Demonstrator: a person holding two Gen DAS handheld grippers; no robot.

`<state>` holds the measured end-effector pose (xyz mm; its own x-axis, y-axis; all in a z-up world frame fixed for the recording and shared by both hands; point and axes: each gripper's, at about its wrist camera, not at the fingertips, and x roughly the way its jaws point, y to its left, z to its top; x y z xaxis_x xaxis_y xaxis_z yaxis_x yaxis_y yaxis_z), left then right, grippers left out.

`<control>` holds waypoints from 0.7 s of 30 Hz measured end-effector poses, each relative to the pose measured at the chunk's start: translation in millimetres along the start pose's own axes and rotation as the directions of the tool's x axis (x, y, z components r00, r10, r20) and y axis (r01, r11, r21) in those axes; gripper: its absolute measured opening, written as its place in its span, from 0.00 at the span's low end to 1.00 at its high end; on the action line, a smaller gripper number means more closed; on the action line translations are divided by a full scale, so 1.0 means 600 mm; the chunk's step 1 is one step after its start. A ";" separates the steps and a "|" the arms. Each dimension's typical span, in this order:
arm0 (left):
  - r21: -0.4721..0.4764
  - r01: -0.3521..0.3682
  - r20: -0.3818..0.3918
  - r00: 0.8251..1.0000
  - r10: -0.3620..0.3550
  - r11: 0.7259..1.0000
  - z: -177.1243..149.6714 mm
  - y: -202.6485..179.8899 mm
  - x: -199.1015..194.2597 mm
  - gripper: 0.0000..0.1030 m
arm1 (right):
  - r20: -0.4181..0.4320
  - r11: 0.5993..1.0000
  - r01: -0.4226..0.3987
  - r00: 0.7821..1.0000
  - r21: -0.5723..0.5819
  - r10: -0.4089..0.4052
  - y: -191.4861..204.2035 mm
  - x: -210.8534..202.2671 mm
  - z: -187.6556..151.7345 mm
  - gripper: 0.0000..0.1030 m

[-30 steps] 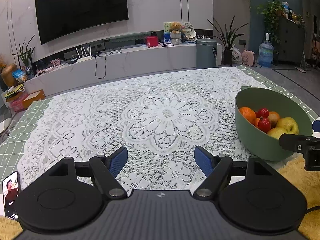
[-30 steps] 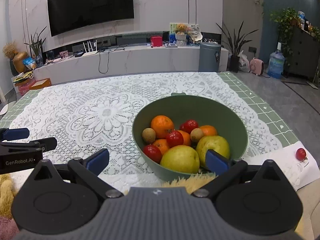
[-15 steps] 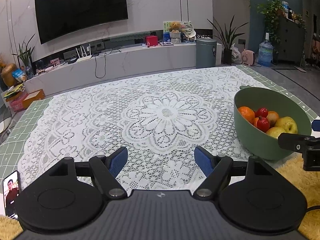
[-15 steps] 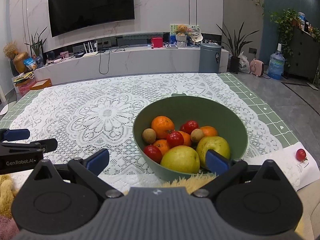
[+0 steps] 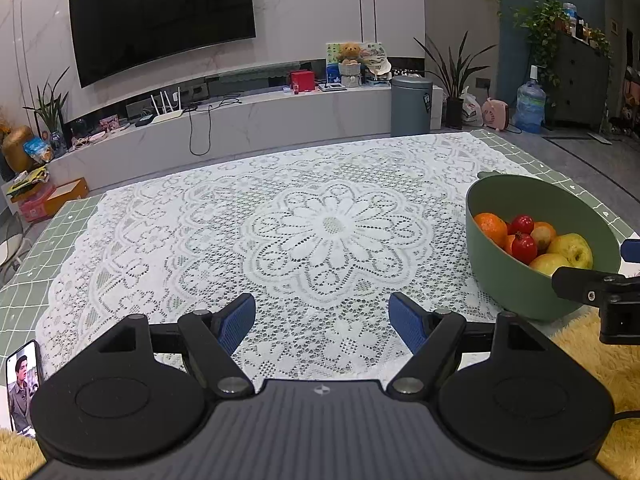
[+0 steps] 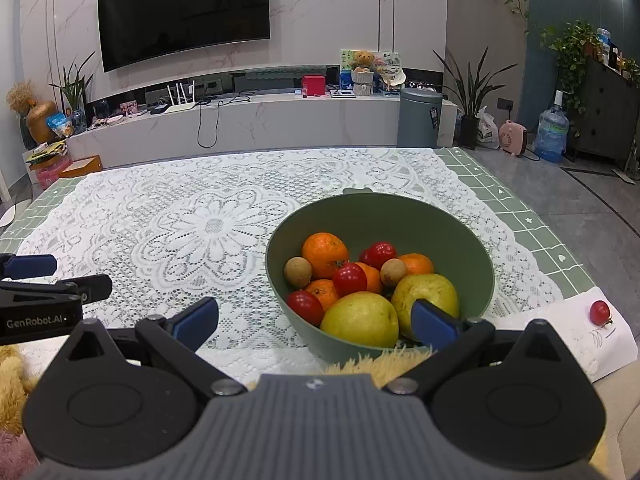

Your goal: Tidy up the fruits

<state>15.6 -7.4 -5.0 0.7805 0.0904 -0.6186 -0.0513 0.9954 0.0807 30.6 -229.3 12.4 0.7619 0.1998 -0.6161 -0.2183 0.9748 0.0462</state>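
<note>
Both the left gripper (image 5: 322, 316) and the right gripper (image 6: 314, 318) are held wide and empty. The green bowl (image 6: 476, 240) of fruit sits on the lace-covered tabletop (image 5: 200, 220). One cherry tomato (image 6: 599, 312) is left outside on white paper (image 6: 576, 320); it likely must be reached next.

Lace tablecloth (image 5: 328, 232), wall TV (image 6: 184, 8), phone (image 5: 22, 388)

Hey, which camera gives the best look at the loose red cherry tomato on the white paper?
The right wrist view: the cherry tomato lies unobstructed on the white paper, right of the green bowl. The left wrist view doesn't show it.
</note>
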 end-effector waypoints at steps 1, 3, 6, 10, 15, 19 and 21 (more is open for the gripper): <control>0.000 0.000 0.000 1.000 0.000 1.000 0.000 0.000 0.000 0.86 | 0.000 1.000 0.001 1.000 -0.001 -0.001 0.000 0.000 0.001 0.96; -0.001 0.001 0.001 1.000 -0.001 1.000 0.000 0.000 0.000 0.86 | -0.001 1.000 0.001 1.000 -0.003 -0.001 0.001 0.000 0.001 0.96; 0.001 -0.001 0.000 1.000 0.001 1.000 0.000 0.000 0.000 0.86 | -0.001 1.000 0.001 1.000 -0.006 -0.001 0.002 0.000 0.001 0.96; 0.000 0.000 -0.001 1.000 0.000 1.000 0.000 0.000 0.000 0.86 | -0.001 1.000 0.002 1.000 -0.008 -0.002 0.003 0.001 -0.001 0.96; -0.002 -0.001 -0.002 1.000 0.001 1.000 -0.001 0.000 -0.001 0.86 | -0.002 1.000 0.002 1.000 -0.010 -0.002 0.003 0.001 -0.001 0.96; -0.001 -0.001 -0.002 1.000 0.001 1.000 0.000 0.000 -0.001 0.86 | -0.002 1.000 0.003 1.000 -0.014 -0.003 0.005 0.001 -0.002 0.96; -0.002 -0.001 -0.002 1.000 0.001 1.000 0.000 0.001 -0.002 0.86 | -0.001 1.000 0.004 1.000 -0.016 -0.004 0.005 0.001 -0.002 0.96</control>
<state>14.7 -7.0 -4.5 0.7790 0.0911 -0.6204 -0.0528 0.9954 0.0799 29.5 -226.5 11.3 0.7621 0.1958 -0.6171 -0.2249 0.9739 0.0312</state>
